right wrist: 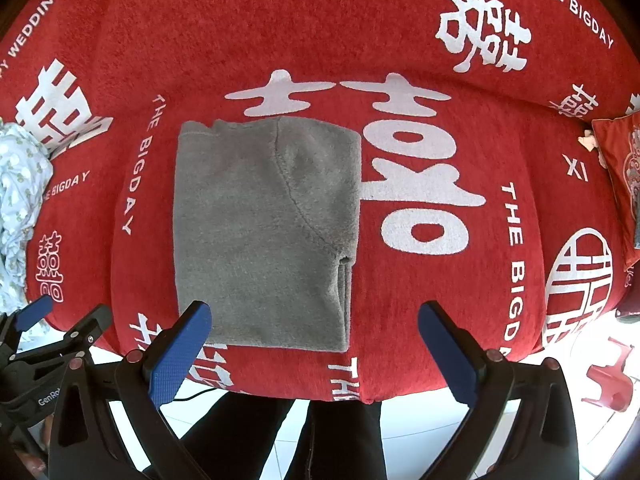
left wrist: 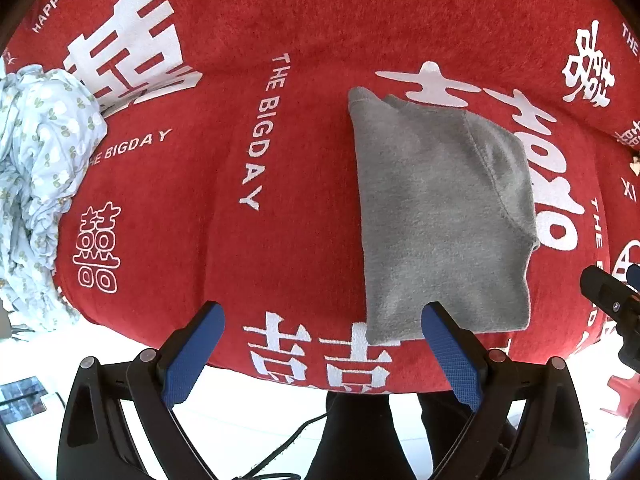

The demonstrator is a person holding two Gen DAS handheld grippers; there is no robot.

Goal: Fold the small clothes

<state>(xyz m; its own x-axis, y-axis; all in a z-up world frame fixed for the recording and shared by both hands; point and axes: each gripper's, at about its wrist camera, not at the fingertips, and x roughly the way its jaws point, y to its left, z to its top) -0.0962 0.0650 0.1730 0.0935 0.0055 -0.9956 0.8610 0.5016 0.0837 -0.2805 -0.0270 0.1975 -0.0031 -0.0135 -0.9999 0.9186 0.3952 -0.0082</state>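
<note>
The left gripper (left wrist: 322, 334) has its jaws set wide, with nothing between the blue pads (left wrist: 192, 354). It hangs over the near edge of the red cover (left wrist: 248, 8). Its right finger overlaps the near left corner of the grey garment (left wrist: 436, 216) in the left wrist view; contact cannot be confirmed.

The right gripper (right wrist: 314, 334) also has its jaws set wide and carries nothing. Its left pad (right wrist: 180, 350) overlaps the near left corner of the garment; its right pad is over bare red cover at 4 o'clock from the garment.

The grey garment is folded into a compact rectangle and lies flat on the cover. In the right wrist view it sits left of centre, long side running 12 to 6 o'clock. A curved seam crosses the top layer from 12 toward 4 o'clock. Stacked layer edges show at the right side near 4 o'clock.

A pale patterned cloth (left wrist: 36, 184) lies crumpled at 9 o'clock, well apart from the garment. A red cushion (right wrist: 620, 184) sits at 3 o'clock in the right wrist view. The person's dark legs (right wrist: 320, 440) stand at 6 o'clock, just beside the cover's near edge.
</note>
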